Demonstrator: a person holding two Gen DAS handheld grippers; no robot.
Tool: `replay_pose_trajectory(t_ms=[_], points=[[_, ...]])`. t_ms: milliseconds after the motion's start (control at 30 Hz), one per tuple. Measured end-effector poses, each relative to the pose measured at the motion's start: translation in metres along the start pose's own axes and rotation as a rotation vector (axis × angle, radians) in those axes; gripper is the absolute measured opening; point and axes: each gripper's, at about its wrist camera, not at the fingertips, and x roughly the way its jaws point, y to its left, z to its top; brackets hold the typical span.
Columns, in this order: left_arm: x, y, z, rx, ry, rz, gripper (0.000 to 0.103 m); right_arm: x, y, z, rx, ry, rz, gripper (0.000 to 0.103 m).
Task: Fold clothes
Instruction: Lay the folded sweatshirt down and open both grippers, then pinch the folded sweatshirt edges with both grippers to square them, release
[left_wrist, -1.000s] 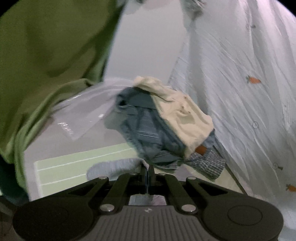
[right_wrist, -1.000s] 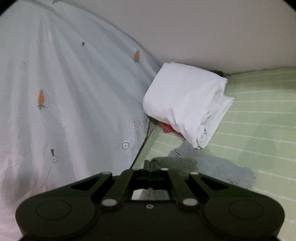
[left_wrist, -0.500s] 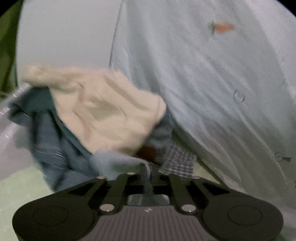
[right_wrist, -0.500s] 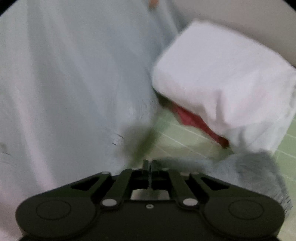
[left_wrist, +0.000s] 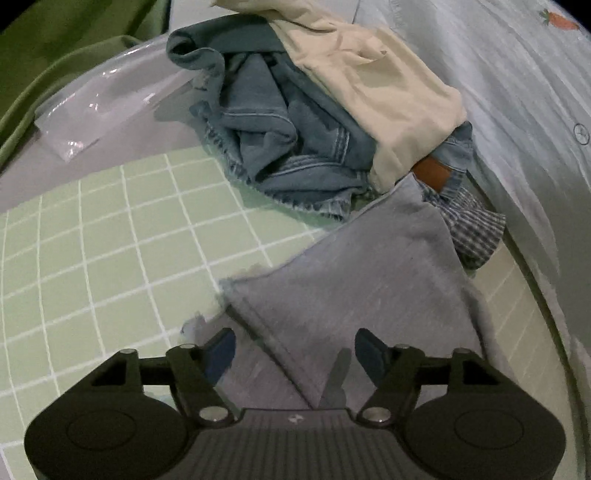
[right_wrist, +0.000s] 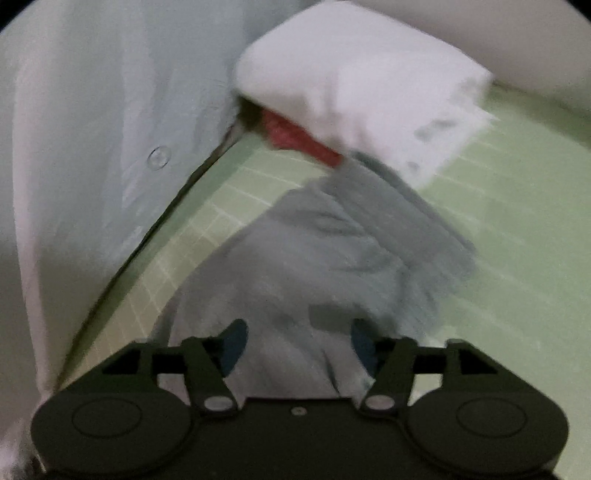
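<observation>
A grey cloth (left_wrist: 373, 280) lies flat on the green grid mat (left_wrist: 92, 236). My left gripper (left_wrist: 295, 350) is open just above its near edge, with nothing between the pads. In the right wrist view the same grey cloth (right_wrist: 332, 258) lies on the mat (right_wrist: 517, 258), blurred. My right gripper (right_wrist: 297, 345) is open over its near end and holds nothing.
A heap of blue jeans (left_wrist: 280, 129), a cream garment (left_wrist: 384, 92) and a checked cloth (left_wrist: 472, 229) lies beyond the grey cloth. A clear plastic bag (left_wrist: 96, 114) lies far left. A carrot-print sheet (left_wrist: 535, 110) hangs alongside. Folded white (right_wrist: 362, 85) and red (right_wrist: 295, 136) clothes lie ahead.
Both grippers were shut on the grey cloth and carried it down and forward. Both have opened and the cloth now lies on the mat.
</observation>
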Motion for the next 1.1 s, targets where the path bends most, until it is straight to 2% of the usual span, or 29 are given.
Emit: replay_pose_trajectory(t_ms=[67, 233, 333, 467, 533, 567, 633, 667, 700, 733, 767, 800, 833, 900, 1100], points=[[0.004, -0.001, -0.003, 0.006, 0.011, -0.006, 0.078, -0.002, -0.011, -0.007, 0.058, 0.022, 0.002, 0.080], [0.011, -0.009, -0.011, 0.013, 0.038, 0.051, 0.078, 0.016, -0.016, -0.020, 0.088, 0.107, -0.025, 0.081], [0.010, -0.006, -0.015, -0.012, 0.039, 0.047, 0.078, 0.022, -0.017, -0.024, 0.111, 0.135, 0.026, 0.081], [0.009, -0.006, -0.018, -0.012, 0.034, 0.044, 0.077, 0.032, -0.011, -0.026, 0.095, 0.155, 0.034, 0.082], [0.008, -0.005, -0.018, -0.027, 0.031, 0.019, 0.075, 0.035, -0.004, -0.026, 0.069, 0.172, 0.038, 0.082], [0.008, -0.005, -0.018, -0.033, 0.031, 0.002, 0.072, 0.036, -0.002, -0.027, 0.057, 0.175, 0.038, 0.079], [0.009, -0.005, -0.019, -0.039, 0.032, -0.024, 0.048, 0.037, 0.004, -0.028, 0.008, 0.180, 0.034, 0.067], [0.010, -0.006, -0.019, -0.038, 0.033, -0.020, 0.042, 0.038, 0.008, -0.028, -0.024, 0.183, 0.024, 0.055], [0.011, -0.006, -0.019, -0.037, 0.035, -0.019, 0.028, 0.038, 0.011, -0.029, -0.057, 0.185, 0.015, 0.045], [0.013, -0.004, -0.019, -0.044, 0.043, -0.027, 0.015, 0.039, 0.014, -0.029, -0.099, 0.190, -0.007, 0.040], [0.014, -0.001, -0.018, -0.056, 0.047, -0.036, 0.011, 0.039, 0.018, -0.030, -0.158, 0.189, -0.033, 0.028], [0.015, 0.002, -0.018, -0.068, 0.046, -0.044, 0.004, 0.039, 0.022, -0.031, -0.220, 0.187, -0.058, 0.009], [0.016, 0.006, -0.018, -0.080, 0.044, -0.051, 0.002, 0.038, 0.025, -0.033, -0.272, 0.184, -0.076, 0.004], [0.013, 0.013, -0.017, -0.089, 0.033, -0.067, 0.002, 0.033, 0.021, -0.035, -0.302, 0.164, -0.069, 0.004], [-0.007, 0.041, -0.020, -0.051, 0.003, -0.097, 0.002, 0.007, -0.009, -0.033, -0.278, 0.126, -0.068, 0.003]])
